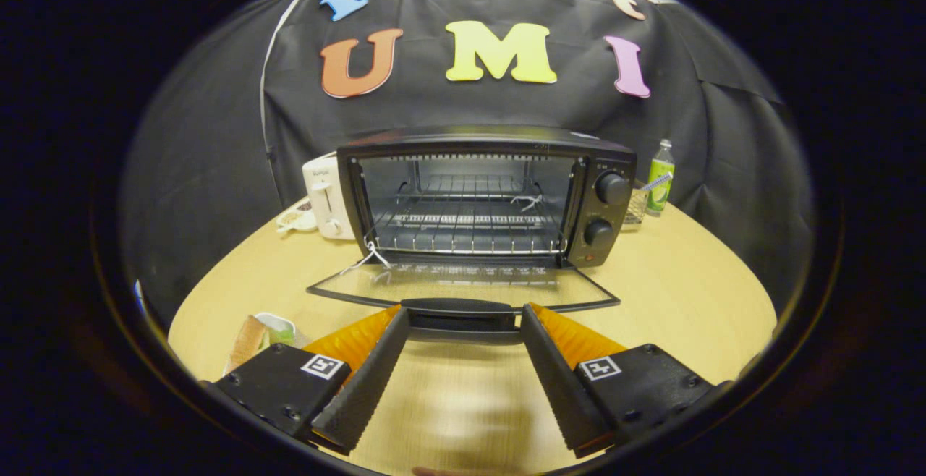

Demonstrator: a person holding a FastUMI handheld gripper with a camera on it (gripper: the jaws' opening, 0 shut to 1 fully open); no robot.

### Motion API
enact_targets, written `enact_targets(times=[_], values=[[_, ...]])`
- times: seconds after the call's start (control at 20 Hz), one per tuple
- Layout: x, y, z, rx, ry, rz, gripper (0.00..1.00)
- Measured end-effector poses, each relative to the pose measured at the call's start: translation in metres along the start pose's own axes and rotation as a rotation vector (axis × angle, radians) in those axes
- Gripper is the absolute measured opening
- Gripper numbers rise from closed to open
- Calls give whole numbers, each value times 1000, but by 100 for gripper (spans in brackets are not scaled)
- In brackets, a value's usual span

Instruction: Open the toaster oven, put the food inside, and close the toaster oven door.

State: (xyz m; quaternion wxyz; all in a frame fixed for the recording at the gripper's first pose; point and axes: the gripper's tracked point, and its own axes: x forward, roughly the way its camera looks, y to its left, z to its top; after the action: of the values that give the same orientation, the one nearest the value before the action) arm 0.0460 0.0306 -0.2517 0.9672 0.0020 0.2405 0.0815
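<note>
The toaster oven (485, 197) is black with a silver wire rack (466, 223). The table (687, 302) is light wood. The toaster (325, 197) is white, the bottle (660, 176) green.

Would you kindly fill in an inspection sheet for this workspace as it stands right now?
Surface: wooden table.
Job's things: toaster oven, its door folded down flat, wire rack bare; food on the table beside one finger.
Clutter: white toaster beside the oven; green bottle on the other side.
Grippers: gripper open, fingertips either side of the door handle, not pressing.
Cables: white string at the door hinge.
Surroundings: black cloth wall.
</note>
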Motion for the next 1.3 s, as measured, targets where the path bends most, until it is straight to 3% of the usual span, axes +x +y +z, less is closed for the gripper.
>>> enact_targets(times=[0.3, 0.45, 0.75, 0.95, 1.1, 1.3], values=[[5, 0, -24, 30, 93, 20, 100], [2, 7, -24, 40, 105, 74, 100], [-41, 51, -1, 83, 209, 373, 98], [-64, 73, 21, 106, 227, 500, 97], [-81, 100, 8, 177, 380, 640, 98], [-89, 127, -21, 244, 554, 733, 98]])
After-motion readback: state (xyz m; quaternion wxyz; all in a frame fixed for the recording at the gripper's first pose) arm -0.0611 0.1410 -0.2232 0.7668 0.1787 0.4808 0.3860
